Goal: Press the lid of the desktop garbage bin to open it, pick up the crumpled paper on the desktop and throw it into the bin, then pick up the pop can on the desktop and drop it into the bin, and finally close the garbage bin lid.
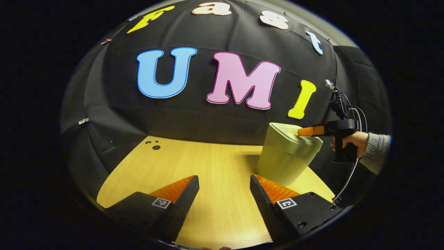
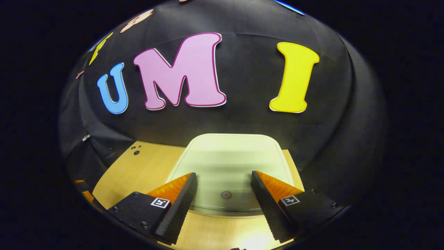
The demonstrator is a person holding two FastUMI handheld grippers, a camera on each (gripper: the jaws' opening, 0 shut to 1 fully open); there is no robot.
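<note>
Right claw (image 2: 223,198) wide open, empty, hovering just above the closed lid (image 2: 229,163) near its round press mark (image 2: 225,194). Left claw (image 1: 224,194) likewise open, holding nothing, over bare desk (image 1: 208,163). Pale green bin (image 1: 286,156) upright toward the desk's right edge. Probably either the opening press or the final close; paper and can unseen.

A black cloth wall (image 1: 215,118) hangs in folds behind a light wood-grain worktop (image 1: 211,166). Small dark holes (image 1: 154,146) mark the worktop's far left corner. Light glares on its near edge (image 2: 253,241).
</note>
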